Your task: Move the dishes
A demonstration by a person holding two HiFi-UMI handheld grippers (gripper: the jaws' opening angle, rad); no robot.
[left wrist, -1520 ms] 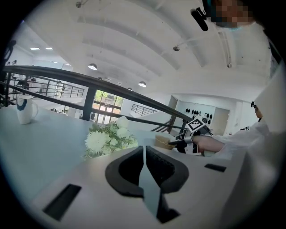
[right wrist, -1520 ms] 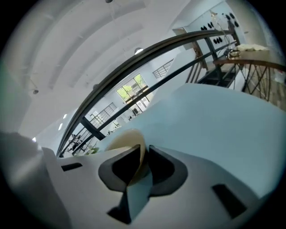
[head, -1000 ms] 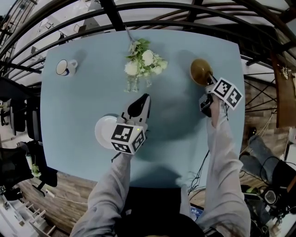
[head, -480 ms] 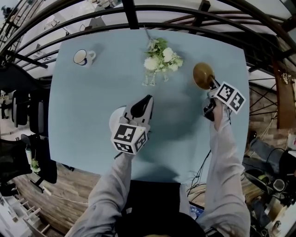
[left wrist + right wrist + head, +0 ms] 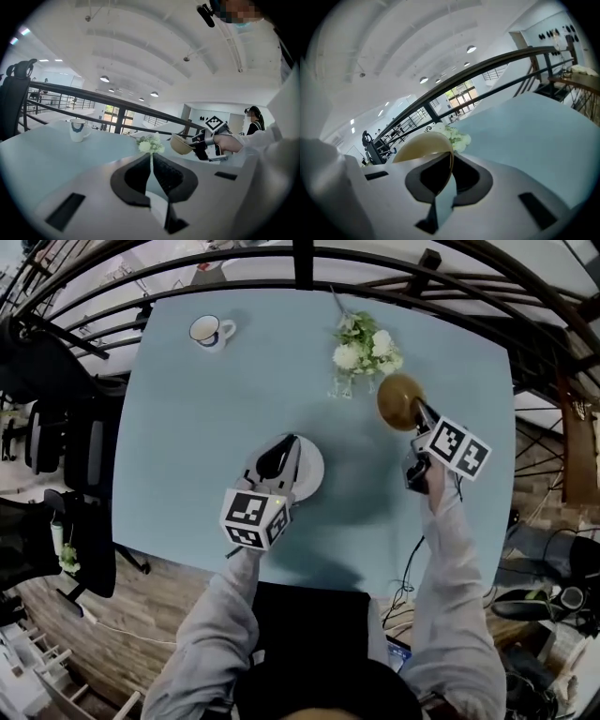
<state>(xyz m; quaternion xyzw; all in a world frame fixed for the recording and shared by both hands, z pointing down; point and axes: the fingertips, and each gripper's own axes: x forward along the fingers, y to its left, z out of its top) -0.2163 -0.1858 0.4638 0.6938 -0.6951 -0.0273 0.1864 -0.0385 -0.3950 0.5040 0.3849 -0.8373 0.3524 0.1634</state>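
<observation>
No readable text anywhere, folks

Only print-ish stuff is the black-and-white square marker patterns on the cubes (image 5: 255, 518) of the left gripper (image 5: 281, 454) and right gripper (image 5: 419, 418), no letters or numbers in them; the mug (image 5: 210, 331) has a bluish mark on its side, too small to read.

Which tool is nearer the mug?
Left. The left tool, gripping the white plate, is mid-table toward the mug; the right tool, gripping the brown bowl, is far across, past the flowers.

White flowers (image 5: 367, 350) on blue table (image 5: 216, 409), office chair (image 5: 89, 451) alongside.
</observation>
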